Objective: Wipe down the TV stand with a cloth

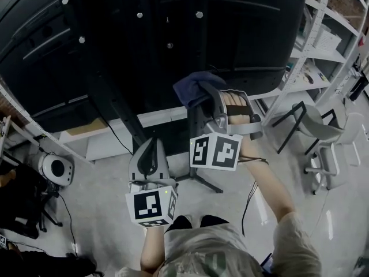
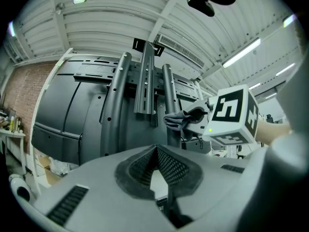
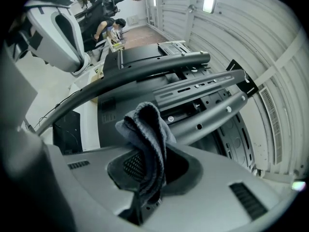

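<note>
The right gripper (image 3: 145,166) pinches a bunched grey-blue cloth (image 3: 147,127) between its 2 jaws, up at the dark upright rails of the TV stand (image 3: 203,88). Whether the cloth touches the rails cannot be told. The left gripper (image 2: 156,151) hangs lower, jaws pressed together on nothing, apart from the stand.

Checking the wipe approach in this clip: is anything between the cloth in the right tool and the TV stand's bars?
Nothing visible does. The right tool is shut on the cloth, which faces the TV stand's bars directly; the left tool, shut and empty, sits off to the side.
</note>
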Demonstrator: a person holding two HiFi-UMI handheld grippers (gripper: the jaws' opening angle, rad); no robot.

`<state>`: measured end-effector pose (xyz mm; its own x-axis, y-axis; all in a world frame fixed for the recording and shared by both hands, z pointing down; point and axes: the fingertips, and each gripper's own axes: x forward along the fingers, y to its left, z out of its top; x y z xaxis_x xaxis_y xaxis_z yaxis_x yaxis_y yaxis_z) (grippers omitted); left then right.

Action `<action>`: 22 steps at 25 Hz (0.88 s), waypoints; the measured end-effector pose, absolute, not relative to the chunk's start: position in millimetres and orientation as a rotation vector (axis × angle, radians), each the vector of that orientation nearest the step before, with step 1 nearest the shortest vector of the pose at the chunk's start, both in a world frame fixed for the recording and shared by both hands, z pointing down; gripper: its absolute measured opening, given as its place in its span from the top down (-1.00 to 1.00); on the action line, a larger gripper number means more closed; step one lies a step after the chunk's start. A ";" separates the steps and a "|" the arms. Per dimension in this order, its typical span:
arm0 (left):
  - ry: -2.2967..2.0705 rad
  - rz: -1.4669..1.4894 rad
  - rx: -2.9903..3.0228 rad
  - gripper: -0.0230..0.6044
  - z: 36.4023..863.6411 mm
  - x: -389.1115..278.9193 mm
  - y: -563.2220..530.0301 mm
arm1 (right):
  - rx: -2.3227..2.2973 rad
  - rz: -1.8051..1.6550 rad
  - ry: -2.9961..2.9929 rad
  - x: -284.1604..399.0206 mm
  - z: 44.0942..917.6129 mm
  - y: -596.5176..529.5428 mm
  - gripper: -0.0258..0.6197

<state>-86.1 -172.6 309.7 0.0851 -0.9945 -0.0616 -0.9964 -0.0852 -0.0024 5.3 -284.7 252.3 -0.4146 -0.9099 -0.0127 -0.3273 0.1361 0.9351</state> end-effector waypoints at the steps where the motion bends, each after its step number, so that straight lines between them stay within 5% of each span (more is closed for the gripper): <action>1: 2.099 0.077 -2.278 0.88 313.1 -86.1 -172.4 | 1.187 -1.282 -1.826 5.3 257.4 -284.6 0.74; 22: 2.195 0.027 -2.288 0.88 400.0 -95.0 -191.1 | 1.070 -1.180 -1.850 2.0 398.5 -278.9 0.74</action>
<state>-95.0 -191.1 400.0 0.0419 -0.9991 0.0078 -0.9986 -0.0416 0.0331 2.0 -278.9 398.5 -0.4252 -0.8978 0.1145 -0.2746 0.2485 0.9289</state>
